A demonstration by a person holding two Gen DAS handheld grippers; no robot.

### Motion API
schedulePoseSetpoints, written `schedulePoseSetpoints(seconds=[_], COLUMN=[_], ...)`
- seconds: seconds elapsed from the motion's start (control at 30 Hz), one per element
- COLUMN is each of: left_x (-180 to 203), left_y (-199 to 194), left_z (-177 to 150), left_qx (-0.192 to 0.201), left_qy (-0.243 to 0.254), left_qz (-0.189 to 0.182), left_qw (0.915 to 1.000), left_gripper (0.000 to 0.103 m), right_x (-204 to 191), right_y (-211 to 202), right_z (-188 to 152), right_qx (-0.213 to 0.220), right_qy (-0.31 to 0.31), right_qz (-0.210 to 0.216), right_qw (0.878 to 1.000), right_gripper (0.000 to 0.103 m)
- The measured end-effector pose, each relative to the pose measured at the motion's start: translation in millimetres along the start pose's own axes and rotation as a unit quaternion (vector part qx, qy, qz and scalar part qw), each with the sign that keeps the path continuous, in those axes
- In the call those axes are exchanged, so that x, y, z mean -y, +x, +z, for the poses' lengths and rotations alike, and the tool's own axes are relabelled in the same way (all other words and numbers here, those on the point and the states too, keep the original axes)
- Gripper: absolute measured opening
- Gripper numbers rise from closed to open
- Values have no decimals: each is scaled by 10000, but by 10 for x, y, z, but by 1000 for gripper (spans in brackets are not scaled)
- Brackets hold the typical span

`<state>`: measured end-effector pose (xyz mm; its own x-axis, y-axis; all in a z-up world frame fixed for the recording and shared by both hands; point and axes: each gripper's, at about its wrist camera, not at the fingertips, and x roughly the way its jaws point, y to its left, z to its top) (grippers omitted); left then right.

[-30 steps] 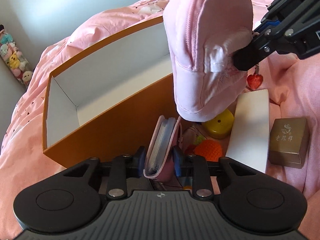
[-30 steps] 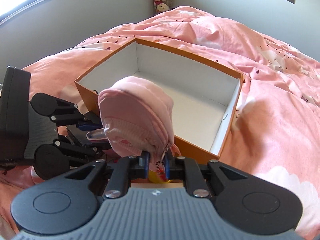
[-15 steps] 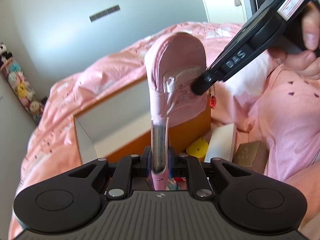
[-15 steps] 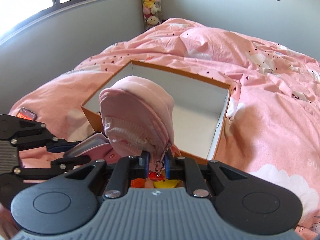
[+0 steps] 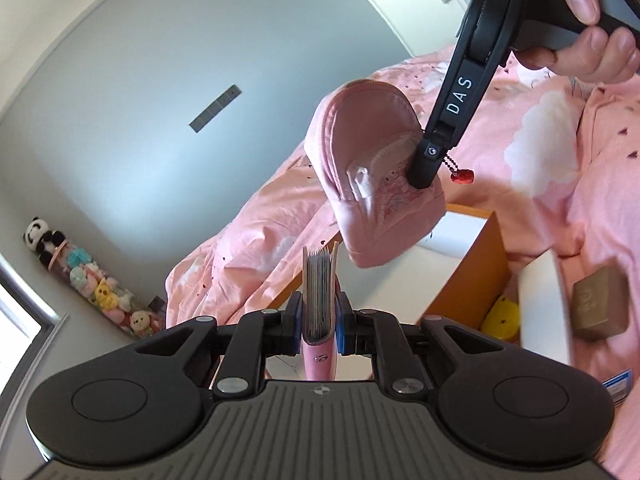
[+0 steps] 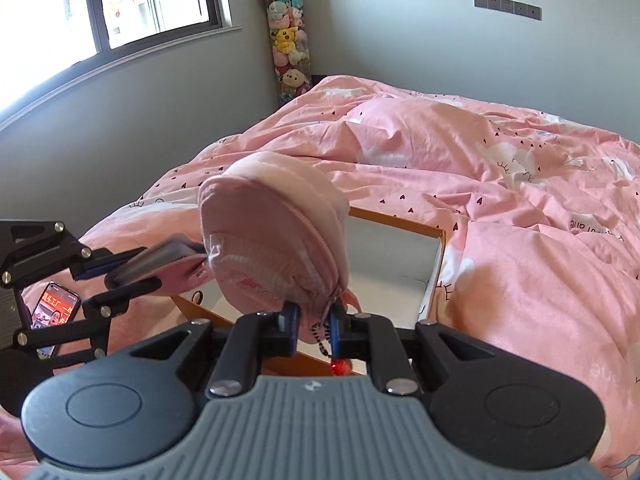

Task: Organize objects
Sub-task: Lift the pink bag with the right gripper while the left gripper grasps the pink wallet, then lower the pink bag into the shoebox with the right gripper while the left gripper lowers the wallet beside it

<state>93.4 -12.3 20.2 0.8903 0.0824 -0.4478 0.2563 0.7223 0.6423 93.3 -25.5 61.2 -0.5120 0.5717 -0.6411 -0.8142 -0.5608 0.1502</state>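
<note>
A pink card holder (image 5: 318, 292) full of cards stands upright between the pads of my left gripper (image 5: 318, 318), which is shut on it. My right gripper (image 6: 314, 322) is shut on the lower edge of a soft pink zip pouch (image 6: 272, 240); a red heart charm (image 6: 340, 366) dangles under it. Both are held in the air above the open orange box (image 6: 436, 272) with its white inside. In the right wrist view the card holder (image 6: 160, 264) almost touches the pouch's left side. From the left wrist view the pouch (image 5: 372, 184) hangs just beyond the card holder.
Right of the orange box (image 5: 476, 276) on the pink duvet lie a yellow toy (image 5: 500, 318), a white flat box (image 5: 544, 304) and a brown box (image 5: 600, 306). A phone (image 6: 54, 306) lies at the left. A tube of plush toys (image 6: 288, 40) stands in the corner.
My left gripper closed on the card holder, lifted it off the bed and rolled it upright. The right gripper rose with the pouch; the box now sits lower in both views.
</note>
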Motion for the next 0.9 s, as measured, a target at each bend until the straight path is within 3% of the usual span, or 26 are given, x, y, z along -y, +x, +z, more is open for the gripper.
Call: schedulePoseSetpoints(seconds=[0.27, 0.47, 0.63, 0.77, 0.9], left_x=[-76, 49, -11, -68, -59], left_y=[631, 955, 1172, 1347, 1450], left_z=[-236, -400, -402, -368, -419], left_qx=[-334, -541, -730, -882, -1057], left_qy=[1233, 2028, 2373, 2497, 2748], left_qz=[-433, -1046, -1498, -1775, -2221], left_qw=[9909, 9721, 9570, 9478, 9295], left_gripper=[17, 18, 18, 18, 19], right_x=[265, 377, 468, 492, 524], right_y=[781, 1358, 1782, 2055, 2238], right_z=[265, 224, 164, 121, 91], right_qx=[-1043, -1981, -2657, -2937, -3118], right_qy=[552, 663, 816, 812, 872], right_qz=[238, 427, 721, 723, 811], right_qw=[9927, 9770, 9579, 9497, 9426], right_gripper=[16, 16, 16, 17, 17])
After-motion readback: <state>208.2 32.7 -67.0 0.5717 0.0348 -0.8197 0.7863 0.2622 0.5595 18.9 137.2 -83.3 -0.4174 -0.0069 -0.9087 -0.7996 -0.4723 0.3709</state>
